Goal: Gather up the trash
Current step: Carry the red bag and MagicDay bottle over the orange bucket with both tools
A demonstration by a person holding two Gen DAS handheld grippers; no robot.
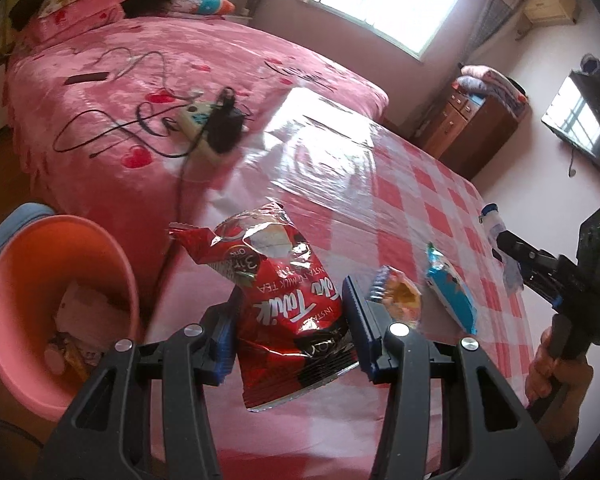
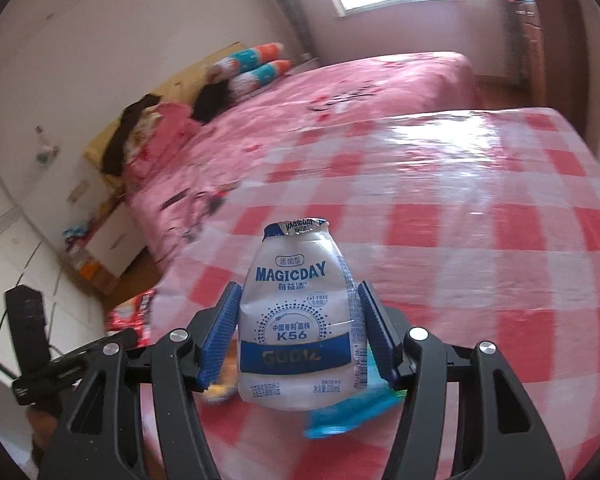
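Left gripper [image 1: 290, 320] clamped on the red milk-tea sachet bag [image 1: 288, 300]; blue pads press both side edges, and the torn top flops open toward 12 o'clock. Bag appears lifted off the checked tablecloth [image 1: 420, 184], lower edge hanging free.

Right gripper [image 2: 298, 332] clenched on the small white MAGICDAY yoghurt-drink bottle [image 2: 298, 320], foil lid up, held above the table. In the left wrist view it sits at 3 o'clock, well apart from the left one.

Pink bin [image 1: 60, 300] at 9 o'clock of the left gripper, below table level, already holding paper and wrappers. Still on the cloth: an orange snack wrapper [image 1: 402, 300] just beside the right-hand finger, and a blue wrapper [image 1: 452, 292] at 2 o'clock.

Step in hand, as judged: carry both items to the bin.

Notes for doing it well:
- Swing the bag toward 9 o'clock over the rim before releasing; foil is light and may drift, so let go low, inside the mouth.
- Keep the torn opening up in case of residue.
- Bring the bottle across second, so the two grippers do not meet over the bin.
- Mind the black cable [image 1: 172, 232] hanging near the bin's far side.
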